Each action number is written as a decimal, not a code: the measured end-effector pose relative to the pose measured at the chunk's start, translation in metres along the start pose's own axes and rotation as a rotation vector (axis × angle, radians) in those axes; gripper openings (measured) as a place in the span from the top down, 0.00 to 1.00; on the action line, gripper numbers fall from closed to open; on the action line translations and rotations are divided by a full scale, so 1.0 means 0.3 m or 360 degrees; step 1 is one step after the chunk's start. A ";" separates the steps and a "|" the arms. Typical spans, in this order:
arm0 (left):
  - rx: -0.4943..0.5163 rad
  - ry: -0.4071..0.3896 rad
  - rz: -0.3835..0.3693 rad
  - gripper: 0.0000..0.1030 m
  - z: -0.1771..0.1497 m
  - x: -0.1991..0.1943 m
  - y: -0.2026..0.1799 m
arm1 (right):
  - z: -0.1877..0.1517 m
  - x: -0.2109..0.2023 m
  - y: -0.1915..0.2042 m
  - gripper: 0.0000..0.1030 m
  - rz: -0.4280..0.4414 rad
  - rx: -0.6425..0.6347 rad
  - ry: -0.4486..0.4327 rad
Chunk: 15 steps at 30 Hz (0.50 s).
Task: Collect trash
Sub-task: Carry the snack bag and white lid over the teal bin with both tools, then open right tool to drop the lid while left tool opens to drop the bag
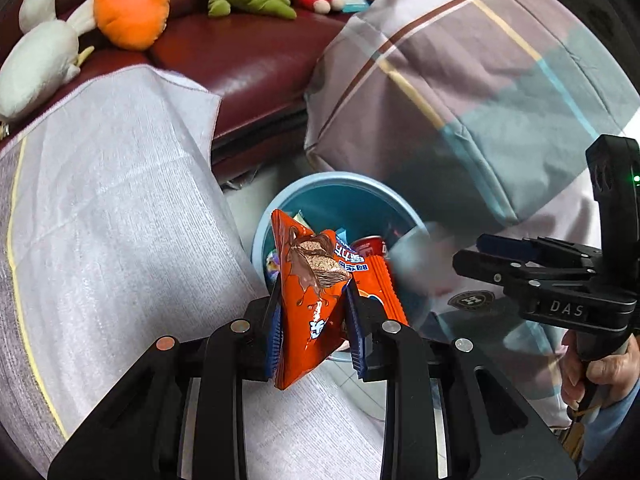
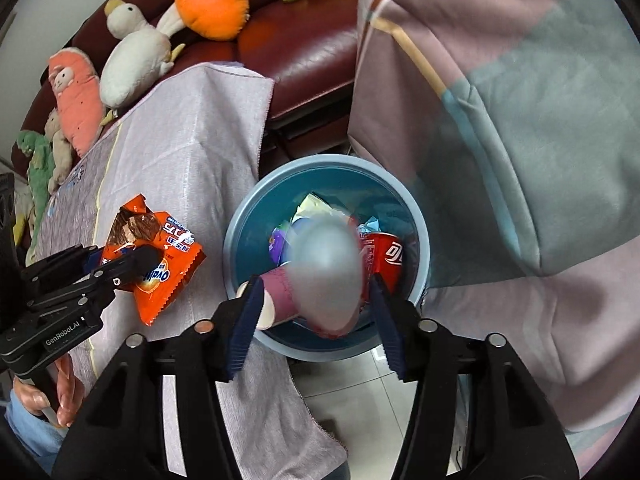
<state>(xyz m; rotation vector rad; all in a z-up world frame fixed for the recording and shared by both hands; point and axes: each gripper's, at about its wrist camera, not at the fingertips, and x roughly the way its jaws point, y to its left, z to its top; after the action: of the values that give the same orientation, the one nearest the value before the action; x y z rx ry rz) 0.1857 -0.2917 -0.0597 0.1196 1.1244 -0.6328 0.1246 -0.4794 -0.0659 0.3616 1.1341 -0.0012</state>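
Observation:
My left gripper (image 1: 314,316) is shut on an orange snack wrapper (image 1: 308,280) and holds it beside the blue bin (image 1: 280,200). The right wrist view shows the same wrapper (image 2: 160,256) pinched in the left gripper (image 2: 136,260) above the cloth. My right gripper (image 2: 312,316) is open above the blue bin (image 2: 240,232). A blurred pale cup (image 2: 326,272) is between its jaws, over the bin; I cannot tell whether it touches the pads. The bin holds a red cup (image 2: 386,256) and several wrappers. The right gripper (image 1: 480,256) also shows in the left wrist view.
A grey-lilac cloth (image 2: 192,152) covers the table left of the bin. A large plaid cushion (image 2: 500,100) hangs over the right side. A dark red sofa (image 1: 248,52) carries plush toys, among them an orange one (image 1: 132,4). Tiled floor (image 2: 360,400) lies below the bin.

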 end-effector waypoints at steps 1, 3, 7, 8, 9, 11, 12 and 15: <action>-0.0005 0.0008 -0.0001 0.73 -0.001 0.009 0.003 | 0.002 0.006 -0.004 0.47 -0.0008 0.0001 0.0003; -0.0010 0.0021 0.0000 0.73 -0.001 0.025 0.008 | 0.002 0.012 -0.007 0.43 -0.0018 0.0007 0.0005; -0.0008 0.0032 -0.0009 0.73 0.002 0.046 0.007 | 0.001 0.008 -0.011 0.33 -0.0061 0.0017 -0.0004; -0.0007 0.0033 -0.0011 0.73 0.003 0.050 0.006 | 0.000 0.004 -0.013 0.30 -0.0077 0.0017 -0.0005; -0.0003 0.0034 -0.0014 0.73 0.003 0.056 0.002 | -0.002 0.000 -0.011 0.30 -0.0093 0.0014 -0.0008; 0.0001 0.0040 -0.0021 0.73 0.005 0.068 -0.001 | -0.004 -0.012 -0.013 0.28 -0.0114 0.0010 -0.0016; 0.0002 0.0042 -0.0023 0.73 0.005 0.073 -0.002 | -0.005 -0.018 -0.015 0.27 -0.0132 0.0014 -0.0020; 0.0010 0.0051 -0.0033 0.73 0.009 0.091 -0.008 | -0.005 -0.023 -0.022 0.26 -0.0154 0.0020 -0.0016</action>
<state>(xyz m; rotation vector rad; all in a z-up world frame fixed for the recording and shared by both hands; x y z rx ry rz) 0.1941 -0.3061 -0.0816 0.1239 1.1560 -0.6546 0.1191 -0.4864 -0.0622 0.3173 1.1414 -0.0953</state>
